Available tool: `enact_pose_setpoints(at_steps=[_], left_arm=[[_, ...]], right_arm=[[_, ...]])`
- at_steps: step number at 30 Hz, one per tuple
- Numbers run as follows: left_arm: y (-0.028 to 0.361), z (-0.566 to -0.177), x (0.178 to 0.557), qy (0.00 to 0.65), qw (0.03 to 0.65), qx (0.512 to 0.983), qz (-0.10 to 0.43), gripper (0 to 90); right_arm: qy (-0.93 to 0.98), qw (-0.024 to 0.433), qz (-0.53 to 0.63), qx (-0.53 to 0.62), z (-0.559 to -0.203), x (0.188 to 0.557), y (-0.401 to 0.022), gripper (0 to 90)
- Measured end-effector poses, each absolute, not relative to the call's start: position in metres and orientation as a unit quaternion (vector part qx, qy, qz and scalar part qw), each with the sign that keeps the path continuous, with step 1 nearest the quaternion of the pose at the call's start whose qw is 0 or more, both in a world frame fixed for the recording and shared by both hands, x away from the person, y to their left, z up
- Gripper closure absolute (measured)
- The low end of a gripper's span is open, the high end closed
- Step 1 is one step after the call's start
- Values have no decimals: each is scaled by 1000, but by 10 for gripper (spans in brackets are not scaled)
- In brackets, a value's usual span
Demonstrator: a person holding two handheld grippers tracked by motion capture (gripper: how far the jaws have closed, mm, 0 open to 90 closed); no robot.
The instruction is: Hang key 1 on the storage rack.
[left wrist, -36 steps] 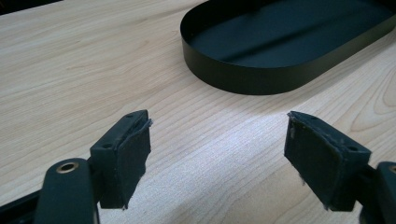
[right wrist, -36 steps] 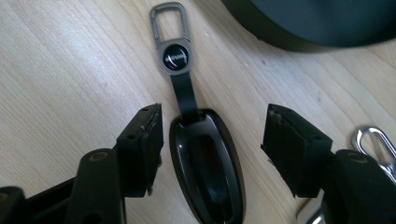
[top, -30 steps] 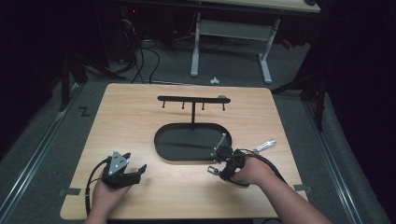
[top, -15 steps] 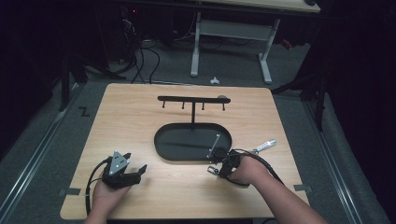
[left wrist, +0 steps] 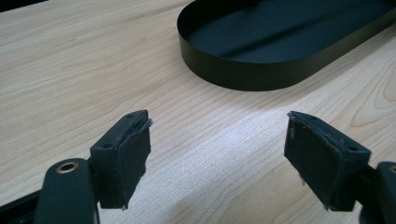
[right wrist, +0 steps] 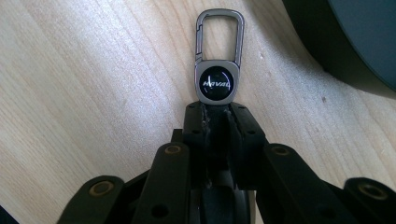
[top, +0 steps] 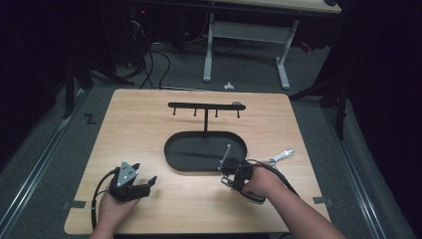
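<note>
- My right tool (right wrist: 215,116) has just been closing its jaws, and they are now pinching the near end of a metal carabiner keychain (right wrist: 218,70), which is lying on the wooden surface (top: 144,124) just near-right of the black oval tray (top: 174,149).
- My left tool (left wrist: 217,154) is resting near-left, jaws standing wide with nothing between them.
- The grab is looking done; the lift is not.
- I am judging that carrying the keychain to the hook rack (top: 206,106) beyond the tray, or into the tray, is what is left.

Left gripper (left wrist: 217,158) jaws spread wide, right gripper (right wrist: 217,116) jaws just closing – pinched tight
</note>
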State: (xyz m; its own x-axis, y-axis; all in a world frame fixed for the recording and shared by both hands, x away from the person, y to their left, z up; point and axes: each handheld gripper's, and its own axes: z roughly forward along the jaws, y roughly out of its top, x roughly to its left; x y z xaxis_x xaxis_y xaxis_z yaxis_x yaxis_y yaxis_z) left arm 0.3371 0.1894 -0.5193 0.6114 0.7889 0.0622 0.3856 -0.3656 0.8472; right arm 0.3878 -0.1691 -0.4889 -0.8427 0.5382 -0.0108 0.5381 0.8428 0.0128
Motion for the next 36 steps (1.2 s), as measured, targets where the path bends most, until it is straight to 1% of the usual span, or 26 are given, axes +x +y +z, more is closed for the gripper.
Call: enact_pose_setpoints(at_steps=[11, 15, 18, 22, 36], left_arm=[[189, -520, 337, 371, 424, 792, 235, 234], [188, -520, 337, 370, 423, 793, 234, 235], [188, -520, 337, 371, 423, 793, 233, 235], [188, -520, 337, 372, 424, 792, 233, 235], [190, -520, 336, 373, 422, 792, 236, 235]], right_arm=[[953, -1, 9, 303, -489, 389, -171, 805], [956, 6, 8, 294, -486, 387, -167, 806], [954, -5, 21, 300, -477, 387, -168, 806], [951, 1, 28, 308, -466, 386, -170, 806], [936, 20, 75, 344, -428, 383, -198, 807]])
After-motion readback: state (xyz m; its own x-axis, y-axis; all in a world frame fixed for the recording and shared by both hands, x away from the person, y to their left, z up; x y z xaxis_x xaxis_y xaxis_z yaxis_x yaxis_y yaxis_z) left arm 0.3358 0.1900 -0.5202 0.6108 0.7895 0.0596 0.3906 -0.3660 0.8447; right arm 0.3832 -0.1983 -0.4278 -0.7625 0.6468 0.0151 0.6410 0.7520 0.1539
